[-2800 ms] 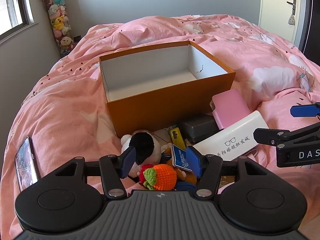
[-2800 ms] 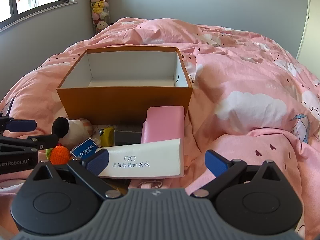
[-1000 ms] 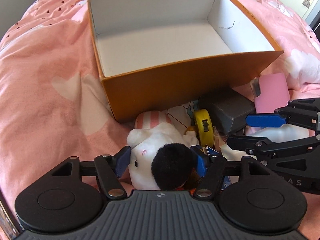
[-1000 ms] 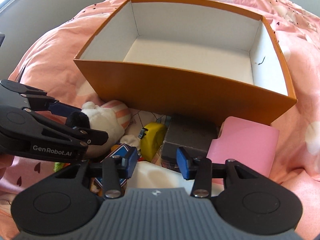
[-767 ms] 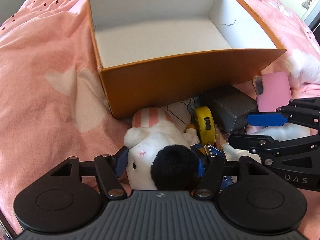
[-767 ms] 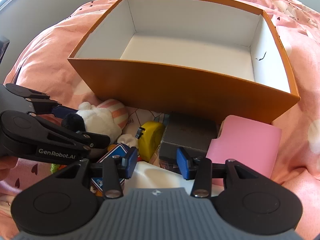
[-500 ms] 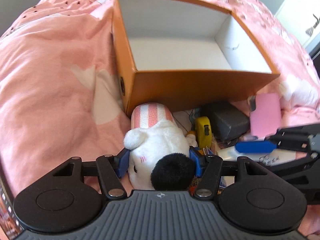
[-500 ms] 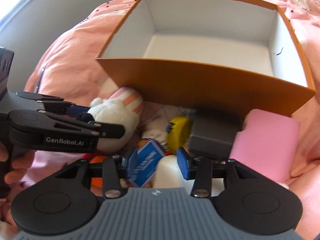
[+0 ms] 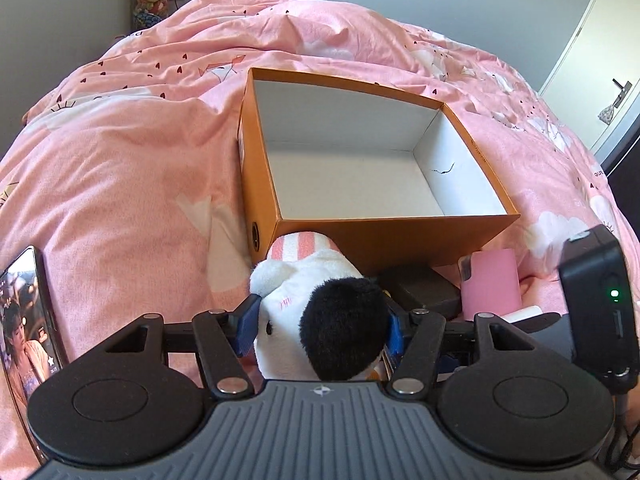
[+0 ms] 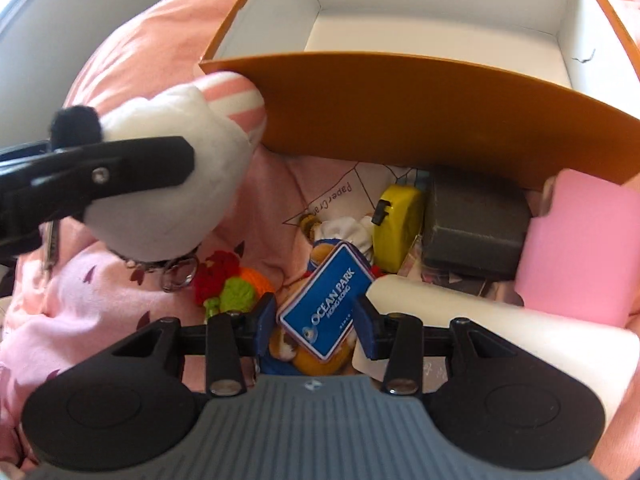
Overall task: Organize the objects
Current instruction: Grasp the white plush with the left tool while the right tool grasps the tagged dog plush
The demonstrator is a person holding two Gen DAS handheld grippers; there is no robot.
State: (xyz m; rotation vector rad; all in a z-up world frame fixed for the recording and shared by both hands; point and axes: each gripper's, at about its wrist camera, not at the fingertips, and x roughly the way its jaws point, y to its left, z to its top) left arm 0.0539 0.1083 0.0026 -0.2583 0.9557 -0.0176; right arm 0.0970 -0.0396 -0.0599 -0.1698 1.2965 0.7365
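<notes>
- Left wrist view: left gripper [image 9: 320,326] fingers [image 9: 247,323] clamp the plush toy [image 9: 316,312], held at 6 o'clock of the orange box [image 9: 384,240] on the bed [image 9: 120,168]
- Right wrist view: right gripper [image 10: 316,326] fingers [image 10: 266,322] stand partly open around the blue Ocean Park tag [image 10: 328,306]; contact unclear

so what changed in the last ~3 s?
The left gripper closed on the plush toy and lifted it off the pile toward the orange box. The right gripper dropped over the blue Ocean Park tag, fingers open. The box is empty as before.
</notes>
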